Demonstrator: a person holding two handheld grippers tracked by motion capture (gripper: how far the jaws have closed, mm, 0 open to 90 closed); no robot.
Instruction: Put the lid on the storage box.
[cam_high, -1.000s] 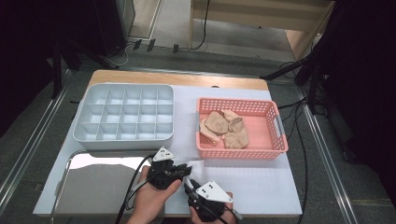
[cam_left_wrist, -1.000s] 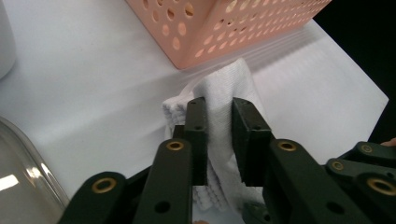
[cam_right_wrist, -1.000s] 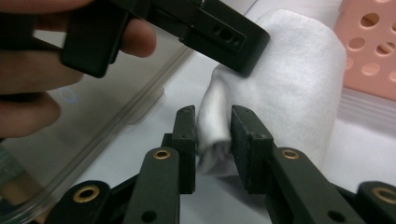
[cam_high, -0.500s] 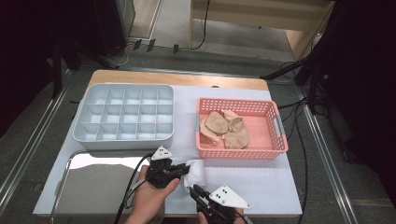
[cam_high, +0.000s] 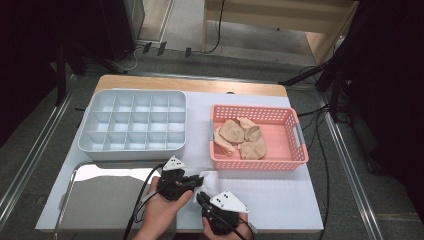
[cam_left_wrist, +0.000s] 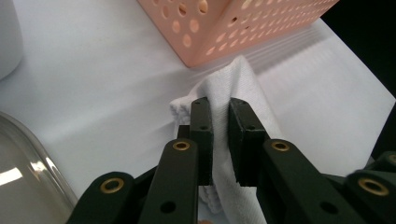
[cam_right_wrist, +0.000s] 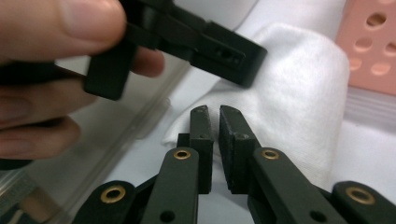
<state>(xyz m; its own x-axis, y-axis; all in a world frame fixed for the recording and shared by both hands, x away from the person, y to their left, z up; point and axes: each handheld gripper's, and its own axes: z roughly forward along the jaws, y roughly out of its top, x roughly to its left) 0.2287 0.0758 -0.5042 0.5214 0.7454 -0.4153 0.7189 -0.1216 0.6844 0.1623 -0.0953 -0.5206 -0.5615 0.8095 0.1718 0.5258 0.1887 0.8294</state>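
Note:
A small white cloth (cam_high: 209, 176) lies folded on the white table cover just in front of the pink basket (cam_high: 257, 162). My left gripper (cam_high: 199, 181) is shut on it; in the left gripper view the cloth (cam_left_wrist: 243, 79) bulges up between and beyond the jaws of that gripper (cam_left_wrist: 218, 105). My right gripper (cam_high: 201, 198) sits just in front of it, near the table's front edge. In the right gripper view its jaws (cam_right_wrist: 210, 112) are almost together, tips at the near edge of the cloth (cam_right_wrist: 299, 84), with the left gripper's black jaw (cam_right_wrist: 233, 56) above them.
Beige socks (cam_high: 242, 137) lie in the pink basket. A grey compartment tray (cam_high: 132, 150) stands at the back left. A shiny metal tray (cam_high: 100, 200) lies at the front left, beside the left hand (cam_right_wrist: 46, 28). The table's front edge is close behind both grippers.
The right gripper has drawn back a little toward the front edge and turned slightly. The left gripper has stayed in place on the white cloth.

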